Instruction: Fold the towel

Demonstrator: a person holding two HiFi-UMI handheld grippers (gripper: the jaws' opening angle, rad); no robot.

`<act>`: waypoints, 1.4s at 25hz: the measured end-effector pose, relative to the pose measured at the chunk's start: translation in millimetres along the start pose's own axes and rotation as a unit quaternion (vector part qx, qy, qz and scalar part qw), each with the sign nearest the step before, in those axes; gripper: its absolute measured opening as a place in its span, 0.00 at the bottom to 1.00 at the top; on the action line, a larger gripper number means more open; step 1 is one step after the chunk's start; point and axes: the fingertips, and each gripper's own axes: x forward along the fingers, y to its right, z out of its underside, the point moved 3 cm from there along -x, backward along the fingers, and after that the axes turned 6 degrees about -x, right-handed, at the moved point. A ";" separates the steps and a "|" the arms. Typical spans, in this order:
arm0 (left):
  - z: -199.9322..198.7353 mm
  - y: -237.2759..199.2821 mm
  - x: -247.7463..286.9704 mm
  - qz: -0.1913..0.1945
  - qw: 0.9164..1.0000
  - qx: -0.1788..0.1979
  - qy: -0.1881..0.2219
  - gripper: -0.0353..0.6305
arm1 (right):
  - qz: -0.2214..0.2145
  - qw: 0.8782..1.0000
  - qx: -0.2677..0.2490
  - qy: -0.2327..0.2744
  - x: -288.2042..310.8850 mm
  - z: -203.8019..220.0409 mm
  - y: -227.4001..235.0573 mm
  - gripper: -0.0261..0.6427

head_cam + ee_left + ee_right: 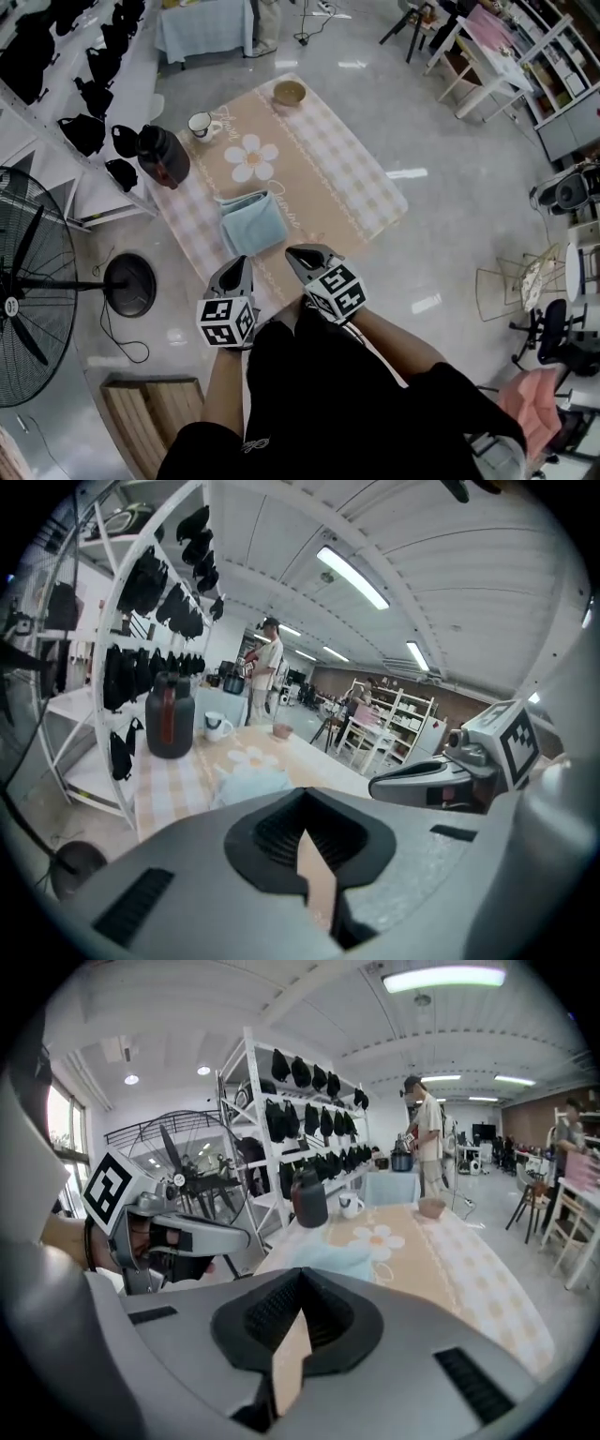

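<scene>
The towel (pixel 253 223) lies as a soft, pale blue, squarish packet on the checked mat (pixel 356 187), toward its near left edge, so the folding looks done. The left claw (pixel 240 264) and right claw (pixel 294 253) hang over the mat's near edge, each pressed together on nothing. At most, the next move is squaring the towel's edges. A dark jug (pixel 164 157), mug (pixel 201 125) and bowl (pixel 289 92) stand farther back.

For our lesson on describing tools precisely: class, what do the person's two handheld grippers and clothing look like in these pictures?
The left gripper and right gripper are matching grey shells that taper to pointed jaws, which are lined with black ribbed pads. Each gripper carries a cube with black-and-white square markers. The person wears a black top.
</scene>
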 end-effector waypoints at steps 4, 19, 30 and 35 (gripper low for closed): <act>-53.9 7.4 -7.6 -0.010 0.998 0.002 0.065 0.06 | 0.032 0.998 -0.018 0.061 -18.3 -55.6 22.3 0.04; -181.0 66.3 -55.1 -0.035 0.971 0.091 0.216 0.06 | 0.070 0.971 -0.088 0.209 -80.6 -195.6 34.2 0.04; -181.7 80.7 -85.1 -0.065 0.960 0.100 0.252 0.06 | 0.091 0.962 -0.098 0.239 -118.0 -200.1 38.4 0.04; -190.2 85.8 -88.6 -0.062 0.957 0.106 0.262 0.06 | 0.098 0.957 -0.099 0.255 -123.2 -206.8 39.3 0.04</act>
